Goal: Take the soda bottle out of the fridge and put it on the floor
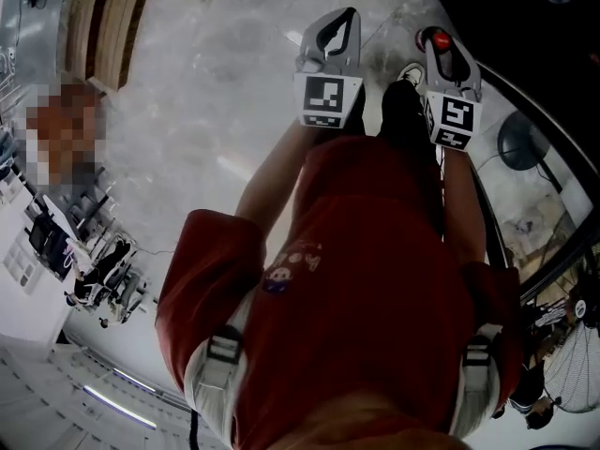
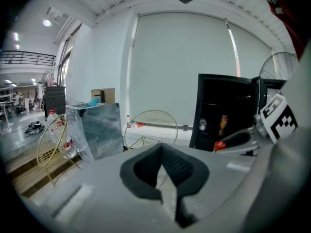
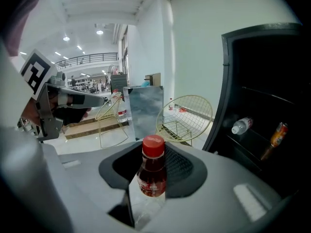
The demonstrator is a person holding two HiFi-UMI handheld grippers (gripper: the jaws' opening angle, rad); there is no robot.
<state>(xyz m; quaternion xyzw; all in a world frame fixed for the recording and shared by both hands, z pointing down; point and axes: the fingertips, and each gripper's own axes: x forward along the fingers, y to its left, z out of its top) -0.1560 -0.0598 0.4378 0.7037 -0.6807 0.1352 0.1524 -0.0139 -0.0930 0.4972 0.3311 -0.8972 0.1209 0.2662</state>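
**Soda bottle in my right gripper, clear of the fridge, floor below**

My right gripper (image 3: 154,154) has its fingers partly open and clamped on the soda bottle (image 3: 152,169). The bottle stands upright across the pads, cap on top and base hidden below. It is out of the open black fridge (image 3: 272,81) and in the air over the pale floor (image 1: 216,92). It is clear plastic with reddish-brown drink, a red cap and a red label. My left gripper (image 2: 163,155) is alongside, fingers closed on nothing.

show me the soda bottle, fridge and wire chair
soda bottle (image 3: 152,171): right gripper view, its body
fridge (image 3: 226,67): right gripper view, black front edge
wire chair (image 3: 187,111): right gripper view, round back
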